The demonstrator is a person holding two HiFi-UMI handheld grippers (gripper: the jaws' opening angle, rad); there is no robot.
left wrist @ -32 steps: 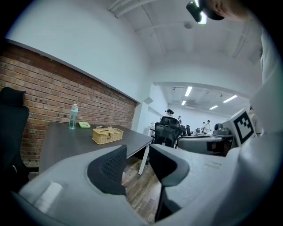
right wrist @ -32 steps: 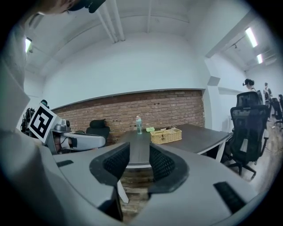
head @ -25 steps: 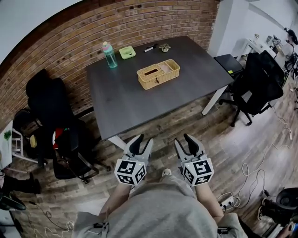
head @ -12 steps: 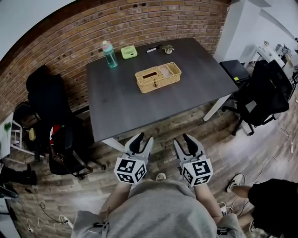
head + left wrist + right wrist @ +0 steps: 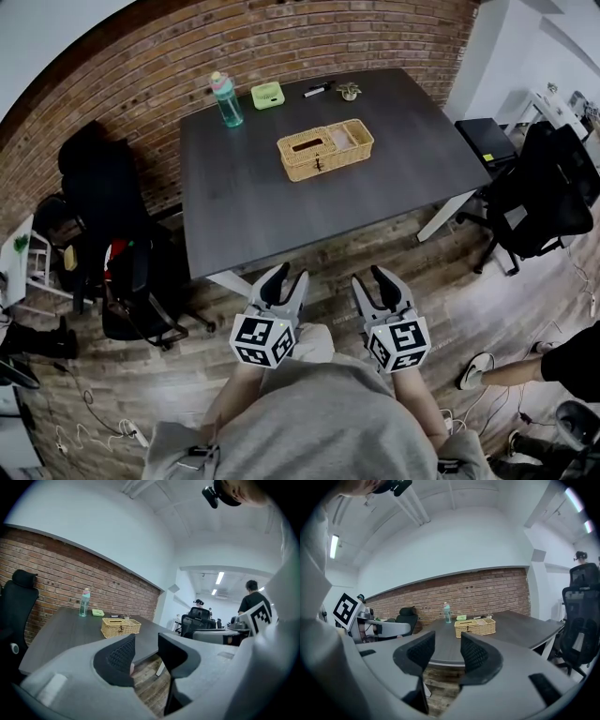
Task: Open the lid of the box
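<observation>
Presently the left gripper [image 5: 284, 279] and right gripper [image 5: 382, 279] are held wide, empty; the box [image 5: 325, 150] may be shoved if its lid [image 5: 304, 145] is caught badly.

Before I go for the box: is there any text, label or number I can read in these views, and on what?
No readable text anywhere.
The cubes on the left gripper and right gripper: square marker patterns only, no letters.
On the bottle: any label is too small to read.
On the wicker box: no print visible.
</observation>
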